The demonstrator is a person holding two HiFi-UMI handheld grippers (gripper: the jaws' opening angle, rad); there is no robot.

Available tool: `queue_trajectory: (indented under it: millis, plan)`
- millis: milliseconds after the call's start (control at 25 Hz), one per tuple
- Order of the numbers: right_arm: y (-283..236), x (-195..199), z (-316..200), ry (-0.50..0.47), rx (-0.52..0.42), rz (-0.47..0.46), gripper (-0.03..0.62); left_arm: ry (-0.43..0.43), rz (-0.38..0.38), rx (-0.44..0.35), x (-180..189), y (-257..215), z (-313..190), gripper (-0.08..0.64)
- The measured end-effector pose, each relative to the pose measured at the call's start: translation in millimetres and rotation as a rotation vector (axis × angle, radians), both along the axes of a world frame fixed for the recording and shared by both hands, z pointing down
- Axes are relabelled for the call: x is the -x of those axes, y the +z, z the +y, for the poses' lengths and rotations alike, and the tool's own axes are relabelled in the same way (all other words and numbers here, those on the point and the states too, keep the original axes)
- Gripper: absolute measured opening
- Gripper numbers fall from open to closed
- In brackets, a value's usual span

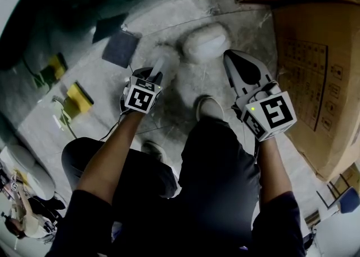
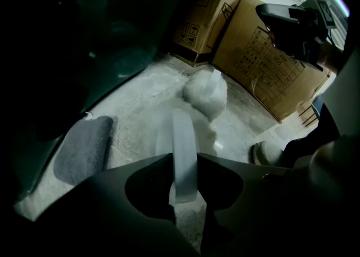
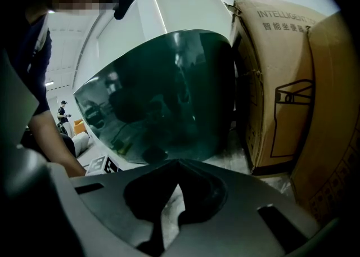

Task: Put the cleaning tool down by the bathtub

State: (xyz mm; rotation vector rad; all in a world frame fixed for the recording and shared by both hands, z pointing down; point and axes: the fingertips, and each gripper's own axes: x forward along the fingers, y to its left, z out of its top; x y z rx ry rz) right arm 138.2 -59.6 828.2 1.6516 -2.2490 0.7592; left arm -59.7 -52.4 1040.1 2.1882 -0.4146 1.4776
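Grey marbled floor w/ cardboard boxes at right (dim light).

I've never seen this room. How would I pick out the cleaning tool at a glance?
Find the strip of grey floor between the dark green bathtub and the cardboard boxes. There you see the cleaning tool, its flat white handle clamped in the left gripper. Unlike the flat dark grey pad nearby, its head is white, puffy and cloud-like.
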Motion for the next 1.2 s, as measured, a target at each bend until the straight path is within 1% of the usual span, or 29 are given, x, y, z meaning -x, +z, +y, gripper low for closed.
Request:
queue_trajectory:
  millis: [200,360,440,600,840,1040,1200]
  plan:
    - [1.9,-3.1,3.3,0.014,-0.002,-0.003,0.003,0.012,-0.007,-0.018,-6.6,3.6,-1.2,0.106]
    - [-0.1,-0.8,2.7,0.024,-0.022,-0.038,0.003,0.01,-0.005,-0.026,-5.9,4.6,-2.5,0.106]
    - [2.9,-3.8,5.0,0.027,-0.005,-0.017,0.003,0.014,-0.002,-0.024,-7.4,4.0,-1.5,0.108]
    - [5.3,-7.8,5.3,0.027,0.004,-0.005,0.003,0.021,0.005,-0.03,-9.5,-1.3,-1.2,0.152]
    - [5.5,-6.7,1.5,0.023,-0.009,-0.015,0.003,0.01,0.021,-0.052,-6.6,-11.3,-6.2,0.17]
    - [-1.0,-12.0,2.2,0.024,-0.003,-0.015,0.003,-0.005,0.037,-0.074,-10.0,-31.4,-9.5,0.176]
    - [-29.1,-14.7,4.1,0.014,0.002,-0.002,0.003,0.004,0.056,-0.11,-12.8,-70.7,-16.5,0.183]
